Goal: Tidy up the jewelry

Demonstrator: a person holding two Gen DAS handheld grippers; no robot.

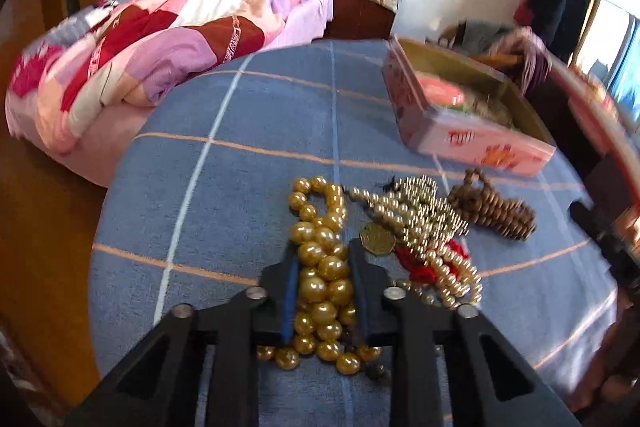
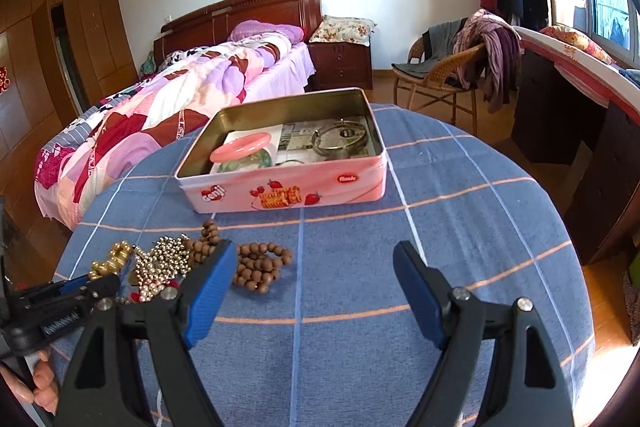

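My left gripper (image 1: 323, 251) is shut on a necklace of large gold pearls (image 1: 322, 281), which lies bunched between its fingers on the blue checked tablecloth (image 1: 240, 187). Next to it lie a small-pearl necklace with red thread (image 1: 424, 227) and a brown wooden bead bracelet (image 1: 494, 209). The open pink tin box (image 2: 288, 187) holds a pink bangle (image 2: 244, 143) and a metal bangle (image 2: 340, 143). My right gripper (image 2: 314, 263) is open and empty above the cloth, in front of the box. The wooden beads (image 2: 256, 265) lie by its left finger. The left gripper (image 2: 80, 285) shows at the far left.
A bed with a patchwork quilt (image 2: 168, 107) stands behind the table on the left. A wicker chair with clothes (image 2: 452, 67) and a dark desk (image 2: 568, 115) stand to the right. The round table drops off on all sides.
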